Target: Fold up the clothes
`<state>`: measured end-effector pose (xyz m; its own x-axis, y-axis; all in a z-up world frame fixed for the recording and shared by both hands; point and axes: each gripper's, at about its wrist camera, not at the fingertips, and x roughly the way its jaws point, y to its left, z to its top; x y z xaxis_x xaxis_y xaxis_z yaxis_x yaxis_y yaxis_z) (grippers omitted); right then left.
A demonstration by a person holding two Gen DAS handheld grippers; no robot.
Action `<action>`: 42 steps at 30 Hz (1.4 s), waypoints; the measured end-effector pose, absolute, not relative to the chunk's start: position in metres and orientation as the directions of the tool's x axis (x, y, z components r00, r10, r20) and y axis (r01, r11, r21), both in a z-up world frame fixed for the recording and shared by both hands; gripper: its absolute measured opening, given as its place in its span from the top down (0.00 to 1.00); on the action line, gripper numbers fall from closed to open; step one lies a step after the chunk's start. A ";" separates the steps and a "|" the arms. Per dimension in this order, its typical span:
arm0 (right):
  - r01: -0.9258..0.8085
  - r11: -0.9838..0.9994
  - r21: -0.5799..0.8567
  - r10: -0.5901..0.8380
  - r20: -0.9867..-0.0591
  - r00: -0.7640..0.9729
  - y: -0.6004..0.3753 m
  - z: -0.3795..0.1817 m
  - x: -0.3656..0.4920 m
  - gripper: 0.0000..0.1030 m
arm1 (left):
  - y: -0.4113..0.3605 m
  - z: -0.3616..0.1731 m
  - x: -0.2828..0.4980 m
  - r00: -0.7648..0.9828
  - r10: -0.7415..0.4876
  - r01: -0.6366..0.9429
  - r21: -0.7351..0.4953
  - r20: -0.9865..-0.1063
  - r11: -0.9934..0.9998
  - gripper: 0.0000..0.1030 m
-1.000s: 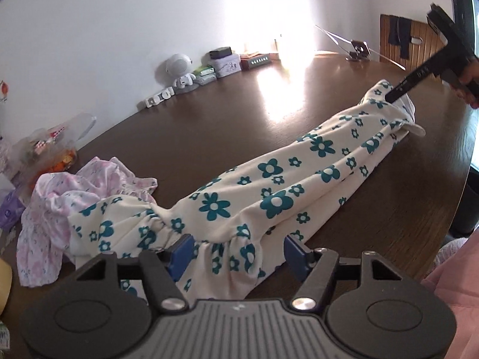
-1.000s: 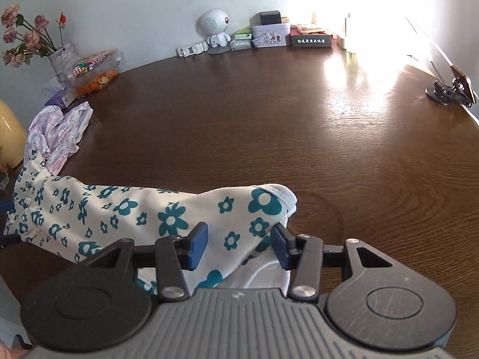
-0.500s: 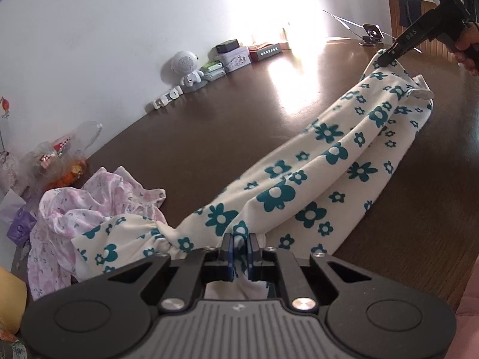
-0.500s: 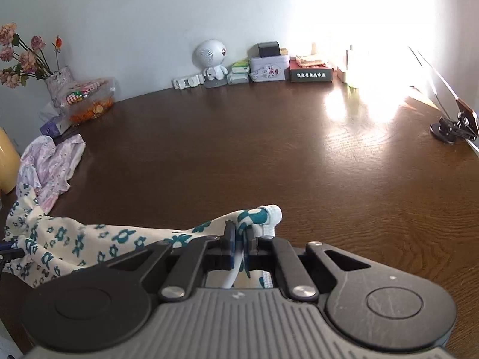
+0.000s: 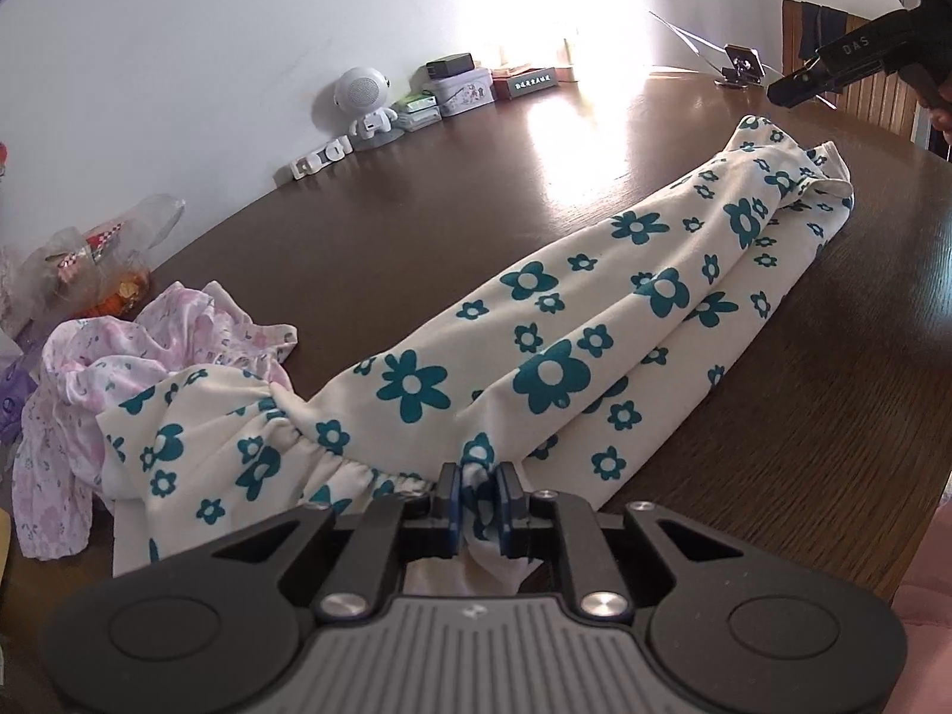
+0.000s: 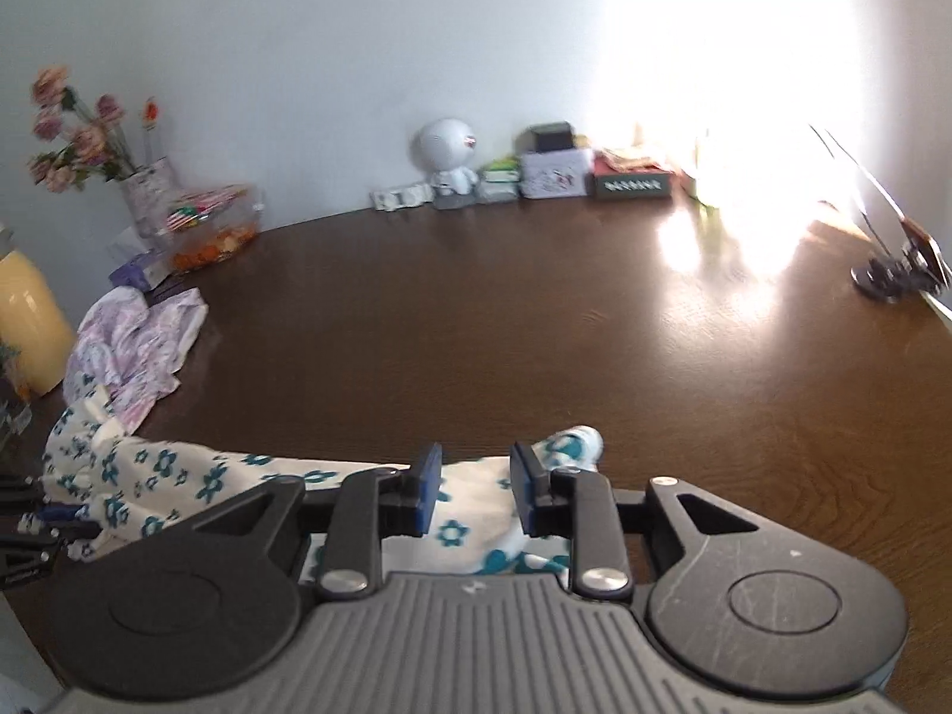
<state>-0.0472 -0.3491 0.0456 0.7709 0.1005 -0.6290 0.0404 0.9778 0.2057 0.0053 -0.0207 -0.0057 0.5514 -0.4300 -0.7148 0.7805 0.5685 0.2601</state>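
The trousers (image 5: pixel 571 321), cream cloth printed with teal flowers, lie stretched in a long narrow strip across the dark wooden table (image 5: pixel 416 220). The cloth looks soft and a little creased, with a gathered elastic waistband at the near end of the left wrist view and the leg ends far off toward the table's right side.

The left gripper (image 5: pixel 479 503) is clamped on the trousers at the waistband: its two blue-padded fingers (image 5: pixel 450 500) stand close together with a pinch of flowered cloth squeezed between them, and a white fold hangs down below the pads.

The right gripper (image 6: pixel 474 491) sits over the other end of the trousers (image 6: pixel 458 526). Its fingers are spread apart, and the cloth lies between and beneath them without being pinched; the rounded leg end pokes out just past the right finger. In the left wrist view this same gripper (image 5: pixel 833 68) shows as a black bar above the leg ends, clear of the cloth.

Just beside the waistband lies a crumpled pink garment (image 5: pixel 119 357), thin and floral. Along the white wall stand a small round white robot figure (image 5: pixel 363 104), a few boxes (image 5: pixel 461 92) and a vase of pink flowers (image 6: pixel 89 143).
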 end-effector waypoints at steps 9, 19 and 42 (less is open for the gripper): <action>-0.463 0.886 0.037 0.365 -0.672 0.644 -0.197 0.051 -0.014 0.58 | 0.007 0.012 -0.007 0.577 -0.412 0.767 0.296 -0.705 0.569 0.64; -0.767 0.611 -0.198 0.379 -0.778 0.502 -0.062 0.031 0.022 0.39 | 0.058 0.025 0.011 0.627 -0.347 0.708 0.323 -0.698 0.628 0.53; -0.740 0.650 -0.171 0.368 -0.781 0.504 -0.031 0.038 0.041 0.39 | 0.049 0.055 0.089 0.554 -0.438 0.793 0.290 -0.708 0.536 0.98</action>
<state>0.0413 -0.0307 0.0384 0.5044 0.3684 -0.7810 -0.7403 0.6500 -0.1715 0.0894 0.0488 0.0546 0.5541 -0.4380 -0.7079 0.7933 0.5356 0.2896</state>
